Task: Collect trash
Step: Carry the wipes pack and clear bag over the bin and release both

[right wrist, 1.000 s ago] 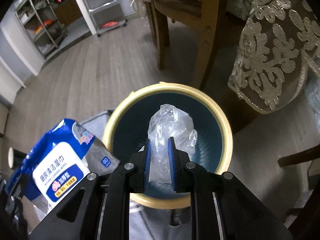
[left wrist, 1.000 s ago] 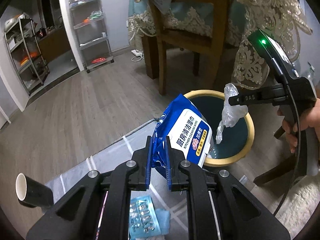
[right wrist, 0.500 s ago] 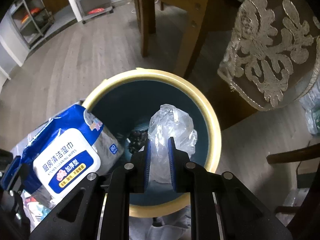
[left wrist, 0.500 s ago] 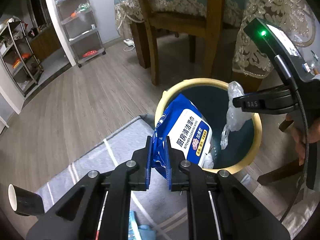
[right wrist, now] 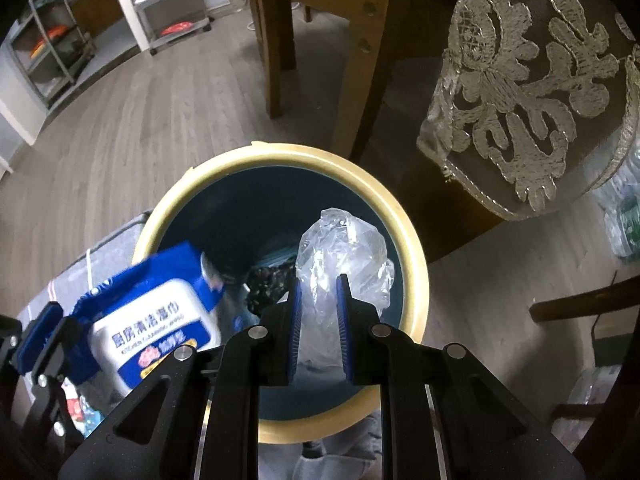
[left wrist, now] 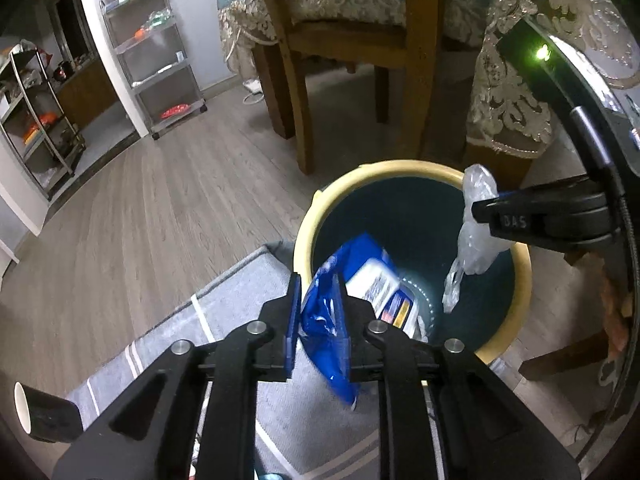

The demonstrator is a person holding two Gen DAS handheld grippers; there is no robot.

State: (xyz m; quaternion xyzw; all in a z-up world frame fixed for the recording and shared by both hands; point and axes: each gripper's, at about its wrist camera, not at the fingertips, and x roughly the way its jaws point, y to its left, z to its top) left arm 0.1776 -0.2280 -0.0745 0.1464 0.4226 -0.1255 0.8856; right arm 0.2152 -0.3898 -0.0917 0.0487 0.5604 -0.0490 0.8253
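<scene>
A round bin (left wrist: 400, 168) with a cream rim and dark blue inside stands on the floor. My left gripper (left wrist: 319, 292) hangs at its near left rim with its jaws opening. The blue and white wipes pack (left wrist: 362, 276) is still between them, blurred and tipping into the bin, with a gap at the left pad. In the right wrist view the wipes pack (right wrist: 160, 320) leans over the bin rim (right wrist: 280, 152). My right gripper (right wrist: 319, 292) is shut on a crumpled clear plastic bag (right wrist: 344, 248) held over the bin's opening; the left wrist view shows that bag (left wrist: 476, 248) dangling.
A wooden chair (left wrist: 296, 80) and a lace tablecloth (left wrist: 512, 112) stand just behind the bin. A grey striped rug (left wrist: 224, 320) lies under me. A black paper cup (left wrist: 40, 416) lies at lower left. Metal shelf racks (left wrist: 156, 52) line the far wall.
My left gripper moved forward and down to the bin's rim, and its jaws have parted; the wipes pack has slipped and tilted into the bin. The right gripper sank a little with the bag.
</scene>
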